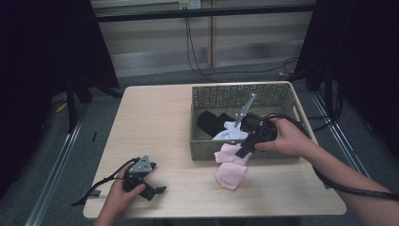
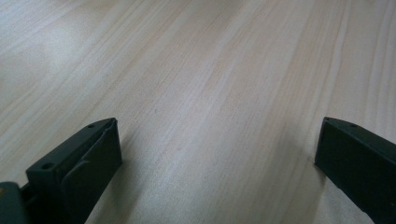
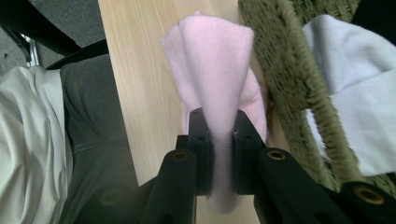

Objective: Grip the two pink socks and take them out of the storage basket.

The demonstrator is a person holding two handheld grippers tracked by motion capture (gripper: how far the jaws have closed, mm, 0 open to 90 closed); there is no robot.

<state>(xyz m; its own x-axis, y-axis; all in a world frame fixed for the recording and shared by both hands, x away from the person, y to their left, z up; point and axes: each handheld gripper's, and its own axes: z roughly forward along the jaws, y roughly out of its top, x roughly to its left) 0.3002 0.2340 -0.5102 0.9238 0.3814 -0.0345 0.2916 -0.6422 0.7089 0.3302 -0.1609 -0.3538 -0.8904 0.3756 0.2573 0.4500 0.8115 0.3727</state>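
Your right claw (image 3: 219, 126) is clamped tight on the pink sock (image 3: 212, 70), pinching a fold of it right between the jaws. The rest of the sock hangs off the tips onto the counter (image 1: 155, 127), just beside the wicker basket (image 1: 244, 92). A white sock (image 3: 350, 93) and a black one (image 1: 209, 121) sit in the basket just past that claw. Your left claw (image 2: 217, 149) is spread wide with bare counter between its jaws.

The pink sock (image 3: 212, 70) is soft, fuzzy matt cloth. The basket (image 1: 282, 96) is rough woven fibre. The table (image 1: 155, 127) is smooth pale wood with fine grain.
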